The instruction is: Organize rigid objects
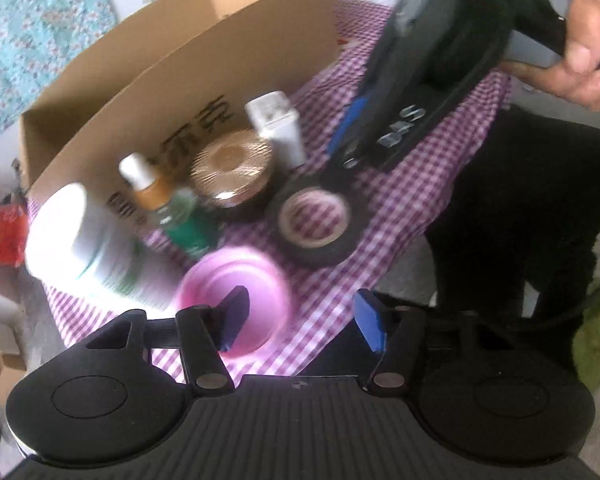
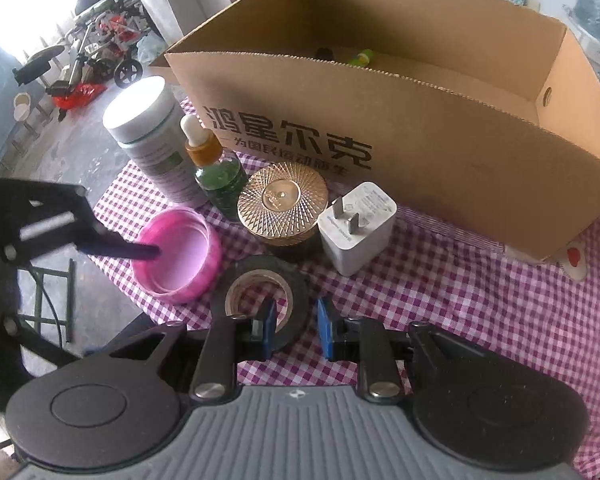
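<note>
I am holding the right gripper [image 2: 296, 330] narrowly on the black tape roll's [image 2: 262, 304] wall; my half-open left gripper [image 1: 302, 326] is apparently straddling the glossy pink lid's [image 2: 178, 254] rim.

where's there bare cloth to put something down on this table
Bare checked cloth lies right of the white charger, in front of the cardboard box. The left is crowded: pink lid, tape roll, gold-lidded jar, bottles.

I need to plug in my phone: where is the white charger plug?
In the right wrist view the white charger plug stands on the checked cloth, between the gold-lidded jar and the cardboard box.
</note>
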A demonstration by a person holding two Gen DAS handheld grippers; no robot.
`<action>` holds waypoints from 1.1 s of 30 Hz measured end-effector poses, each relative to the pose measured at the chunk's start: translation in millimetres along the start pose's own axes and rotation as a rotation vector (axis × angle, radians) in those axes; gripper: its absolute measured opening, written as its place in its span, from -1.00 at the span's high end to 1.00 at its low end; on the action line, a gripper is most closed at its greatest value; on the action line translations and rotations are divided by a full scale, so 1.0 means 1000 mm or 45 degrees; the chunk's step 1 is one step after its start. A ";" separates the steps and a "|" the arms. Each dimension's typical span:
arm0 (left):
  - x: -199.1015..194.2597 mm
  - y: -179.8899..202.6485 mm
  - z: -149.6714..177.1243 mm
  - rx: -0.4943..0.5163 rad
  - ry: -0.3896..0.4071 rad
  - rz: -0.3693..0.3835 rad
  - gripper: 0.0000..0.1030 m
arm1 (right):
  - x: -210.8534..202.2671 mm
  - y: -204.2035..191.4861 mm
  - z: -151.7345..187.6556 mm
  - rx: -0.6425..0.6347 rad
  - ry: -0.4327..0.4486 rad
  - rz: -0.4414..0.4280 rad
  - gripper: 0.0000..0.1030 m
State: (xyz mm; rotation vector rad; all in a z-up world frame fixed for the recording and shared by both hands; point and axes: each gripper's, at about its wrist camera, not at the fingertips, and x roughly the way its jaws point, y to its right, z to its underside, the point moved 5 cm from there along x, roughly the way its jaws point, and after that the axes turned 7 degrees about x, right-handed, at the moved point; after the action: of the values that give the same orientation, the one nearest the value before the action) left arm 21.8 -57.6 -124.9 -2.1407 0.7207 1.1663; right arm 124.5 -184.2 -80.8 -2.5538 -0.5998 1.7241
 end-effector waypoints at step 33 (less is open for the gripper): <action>0.019 0.054 0.013 0.029 -0.028 -0.183 0.30 | 0.004 0.048 0.002 0.139 -0.026 0.093 0.68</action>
State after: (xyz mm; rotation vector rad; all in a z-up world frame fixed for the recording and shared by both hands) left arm -14.0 -88.5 -159.9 -2.1197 0.5579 1.0990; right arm 139.0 -228.2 -95.7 -2.5165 -0.4056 1.7543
